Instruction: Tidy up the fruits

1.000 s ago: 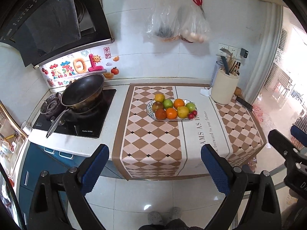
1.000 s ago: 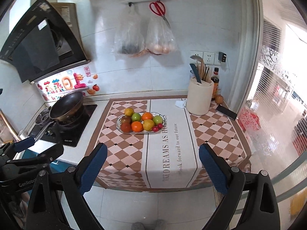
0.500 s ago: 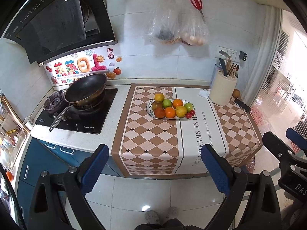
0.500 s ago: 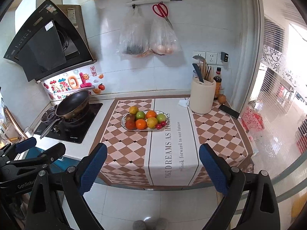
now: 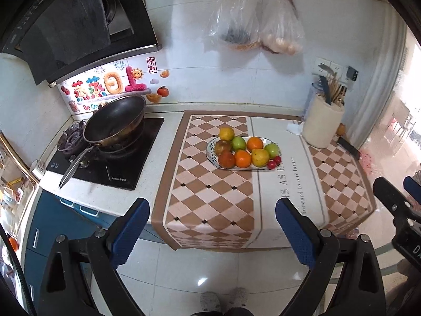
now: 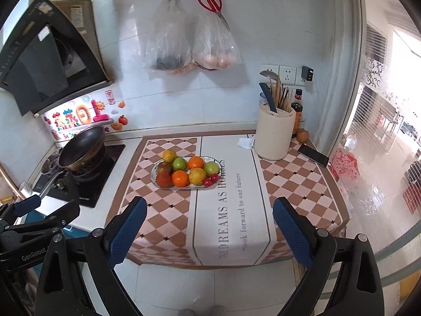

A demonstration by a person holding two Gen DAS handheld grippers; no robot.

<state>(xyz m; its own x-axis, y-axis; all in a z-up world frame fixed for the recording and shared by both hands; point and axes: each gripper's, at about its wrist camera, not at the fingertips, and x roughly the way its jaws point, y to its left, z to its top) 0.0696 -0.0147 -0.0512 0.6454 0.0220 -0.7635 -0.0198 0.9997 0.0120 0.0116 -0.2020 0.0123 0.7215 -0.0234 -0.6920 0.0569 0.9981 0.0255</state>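
An oval plate sits on the checkered mat in the middle of the counter. It holds oranges, green apples, yellow fruit, a dark red fruit and small red cherries. One yellow fruit lies at the plate's back edge. My left gripper is open and empty, well in front of the counter. My right gripper is open and empty, also short of the counter edge.
A black wok sits on the stove at the left. A cream utensil holder, a phone and a sauce bottle stand at the right. Two plastic bags hang on the wall.
Both grippers have drifted slightly, so the counter and plate sit a little differently in view. Both stay open and empty. Nothing on the counter has moved.
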